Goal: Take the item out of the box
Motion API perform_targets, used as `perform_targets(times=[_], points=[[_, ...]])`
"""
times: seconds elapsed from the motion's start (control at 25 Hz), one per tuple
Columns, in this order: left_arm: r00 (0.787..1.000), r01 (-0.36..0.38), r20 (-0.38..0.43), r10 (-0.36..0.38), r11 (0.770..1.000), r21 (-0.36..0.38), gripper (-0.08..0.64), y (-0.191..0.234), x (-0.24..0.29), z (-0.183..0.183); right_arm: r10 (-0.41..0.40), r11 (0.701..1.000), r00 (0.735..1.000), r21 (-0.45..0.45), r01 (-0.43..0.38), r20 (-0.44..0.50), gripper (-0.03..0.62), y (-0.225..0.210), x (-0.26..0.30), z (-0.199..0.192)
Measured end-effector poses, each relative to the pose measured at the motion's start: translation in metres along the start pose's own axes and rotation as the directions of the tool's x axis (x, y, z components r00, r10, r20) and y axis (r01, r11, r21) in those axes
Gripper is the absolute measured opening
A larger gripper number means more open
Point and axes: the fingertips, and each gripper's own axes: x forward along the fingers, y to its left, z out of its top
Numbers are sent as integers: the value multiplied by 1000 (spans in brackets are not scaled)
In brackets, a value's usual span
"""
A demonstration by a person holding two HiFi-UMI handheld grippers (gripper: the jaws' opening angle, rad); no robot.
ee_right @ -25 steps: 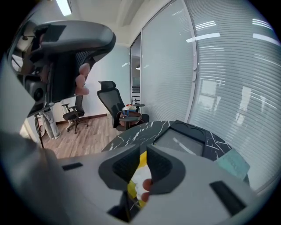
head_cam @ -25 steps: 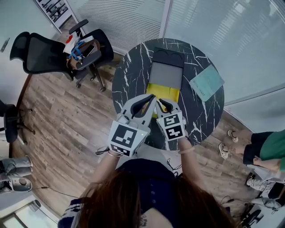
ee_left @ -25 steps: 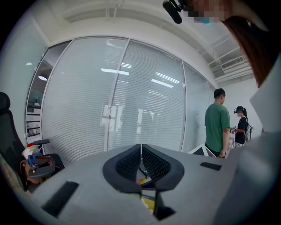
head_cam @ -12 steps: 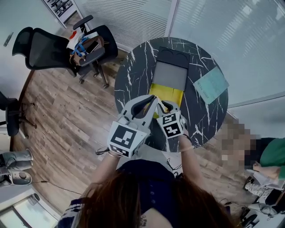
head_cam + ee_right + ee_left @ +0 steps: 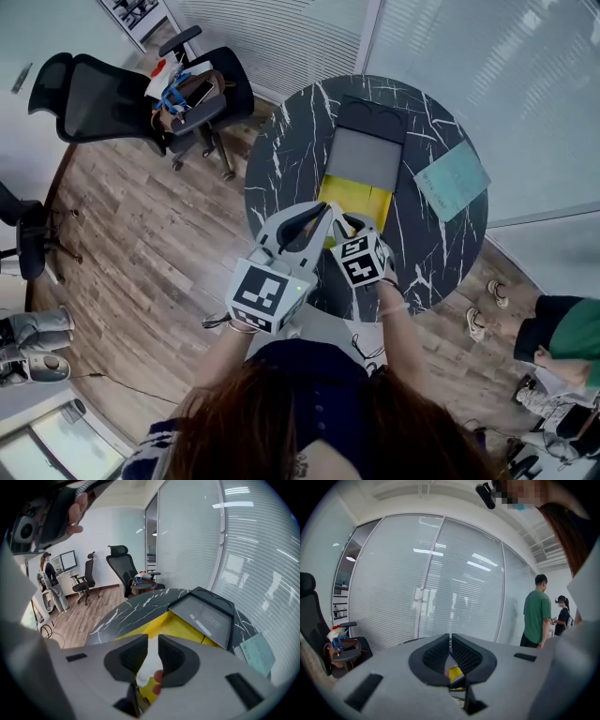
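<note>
1. Hardly anything has moved since a second ago. Both tools hang over the near yellow end of the box, just as they do in the earlier head views. The view itself has slid, so the table sits a little further toward the upper right of the frame.
2. At the lower right edge of the head view, a seated person's legs now show plainly.
3. The right tool is closed on the item, a soft white thing pinched between its jaws. A little red shows under the item.
4. The item is near the centre of the head view, over the yellow end of the box. I cannot tell whether it has cleared the box wall.
5. The left tool has its jaws together, with nothing that I can see between them. It sits just beside the right tool, at its left in the head view.
6. The step in hand looks like the lift-out.
   - It probably goes best as a straight rise with the right tool's pinch kept firm, since a soft item may sag or slip from a shallow hold.
   - The item should come well above the wall before it moves sideways.
7. The open lid lies flat beyond the box, toward the top of the frame.
   - Carrying the item toward the bare table at the lower left seems safer than reaching over the lid.
8. The box may ride up with the item. The left tool is well placed to press on its near wall if that happens.
</note>
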Motion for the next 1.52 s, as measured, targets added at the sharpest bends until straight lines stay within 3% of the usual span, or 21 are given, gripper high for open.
perform_targets(times=[0.6, 1.52], points=[[999, -32, -35, 31, 999, -30, 31, 9, 3, -14, 42, 999, 994, -8, -43, -101, 74, 8, 34, -29], [998, -47, -48, 45, 998, -29, 31, 12, -10, -19, 10, 998, 983, 70, 3, -185, 43, 3, 55, -50]])
